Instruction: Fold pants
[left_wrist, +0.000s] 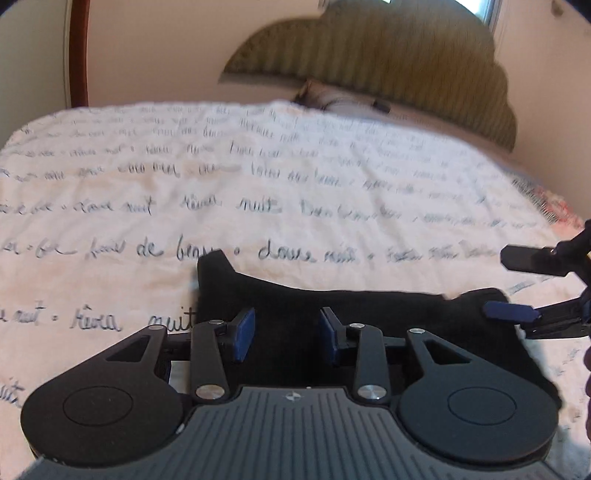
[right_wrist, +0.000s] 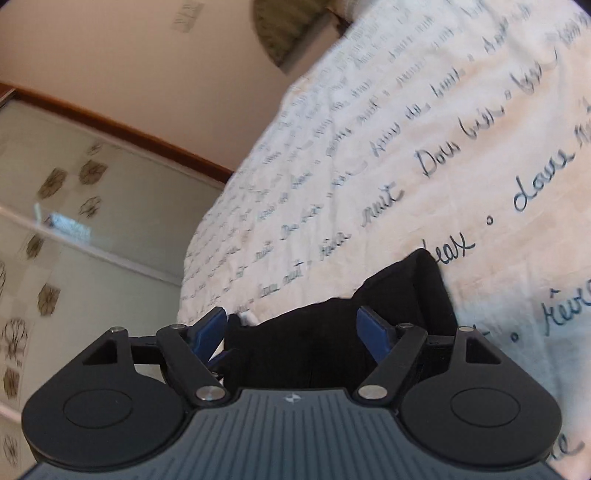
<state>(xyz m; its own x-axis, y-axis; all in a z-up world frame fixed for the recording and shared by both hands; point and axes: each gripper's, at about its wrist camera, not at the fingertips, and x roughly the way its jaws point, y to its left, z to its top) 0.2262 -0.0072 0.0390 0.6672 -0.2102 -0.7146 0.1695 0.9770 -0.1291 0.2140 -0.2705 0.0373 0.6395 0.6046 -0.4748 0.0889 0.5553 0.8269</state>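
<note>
The black pants (left_wrist: 332, 306) lie in a folded bundle on the white bedspread with handwritten script (left_wrist: 221, 177). My left gripper (left_wrist: 287, 334) is open just above the near part of the bundle, blue pads apart with nothing between them. My right gripper (left_wrist: 517, 284) comes in from the right edge of the left wrist view, open at the bundle's right end. In the right wrist view my right gripper (right_wrist: 295, 332) is open over the pants (right_wrist: 406, 295), whose far corner stands up a little.
A green striped headboard (left_wrist: 406, 66) and a pillow (left_wrist: 332, 98) are at the far end of the bed. A wardrobe door with a flower pattern and a brown frame (right_wrist: 74, 206) stands beyond the bed's left edge (right_wrist: 192, 266).
</note>
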